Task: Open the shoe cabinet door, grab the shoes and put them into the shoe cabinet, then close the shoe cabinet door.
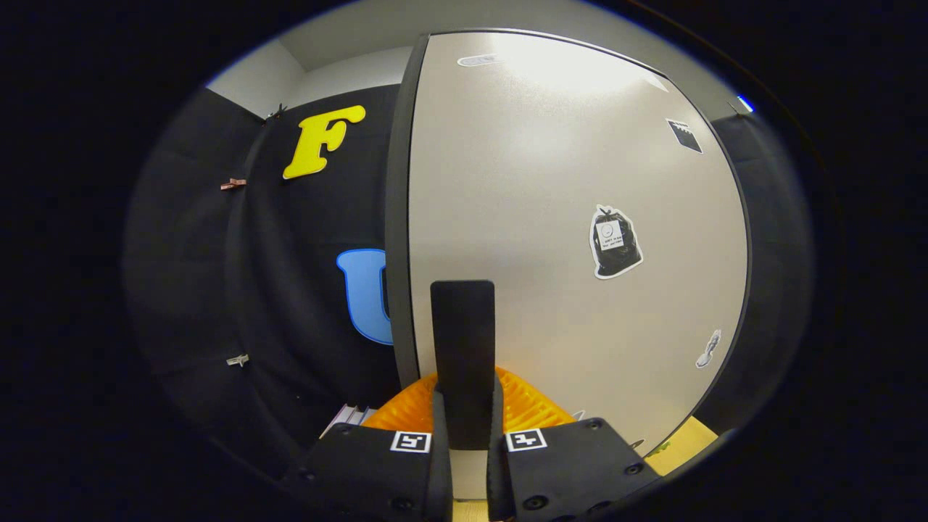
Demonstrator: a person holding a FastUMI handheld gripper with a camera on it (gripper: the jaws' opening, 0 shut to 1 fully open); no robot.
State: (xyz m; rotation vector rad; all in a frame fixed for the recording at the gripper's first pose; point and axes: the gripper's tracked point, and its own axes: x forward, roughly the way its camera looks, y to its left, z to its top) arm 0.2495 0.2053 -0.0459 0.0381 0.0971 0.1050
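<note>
Both tongs fingers clamp the flat handle on the smooth door.

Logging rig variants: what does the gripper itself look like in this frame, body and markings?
The gripper shows two blocky dark mounts with rounded corners and recessed screws. Each carries a small square black-and-white fiducial tag on its inner top corner. Two narrow, ribbed-edged fingers rise from them. Orange ribbed parts fan out behind the mounts. No cables or sleeve in sight.
</note>
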